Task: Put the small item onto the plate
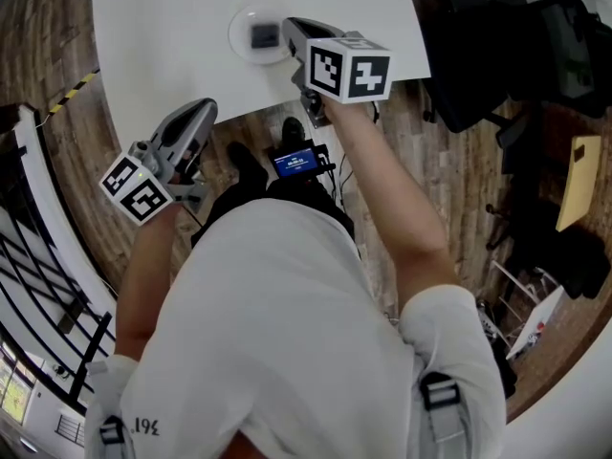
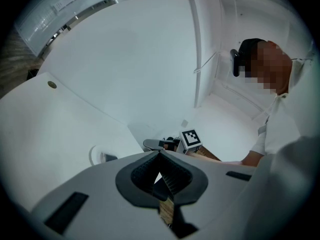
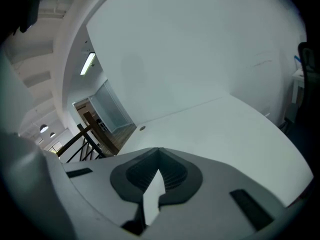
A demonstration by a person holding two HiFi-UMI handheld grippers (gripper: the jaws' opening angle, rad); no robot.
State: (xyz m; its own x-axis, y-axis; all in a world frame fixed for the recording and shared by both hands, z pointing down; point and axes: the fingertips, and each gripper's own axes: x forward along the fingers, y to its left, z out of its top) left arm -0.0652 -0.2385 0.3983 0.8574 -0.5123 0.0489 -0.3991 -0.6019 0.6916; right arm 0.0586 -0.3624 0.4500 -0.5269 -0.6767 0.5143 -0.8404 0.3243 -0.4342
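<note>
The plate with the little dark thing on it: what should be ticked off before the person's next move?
1. The small item lies on the plate: ok.
2. The plate sits wholly on the table: ok.
3. The right gripper has its fingers shut with nothing between them: ok.
4. The left gripper has its fingers shut and empty: ok.
5. The right gripper is clear of the plate's rim: cannot tell, since it overlaps the rim in the head view.
</note>
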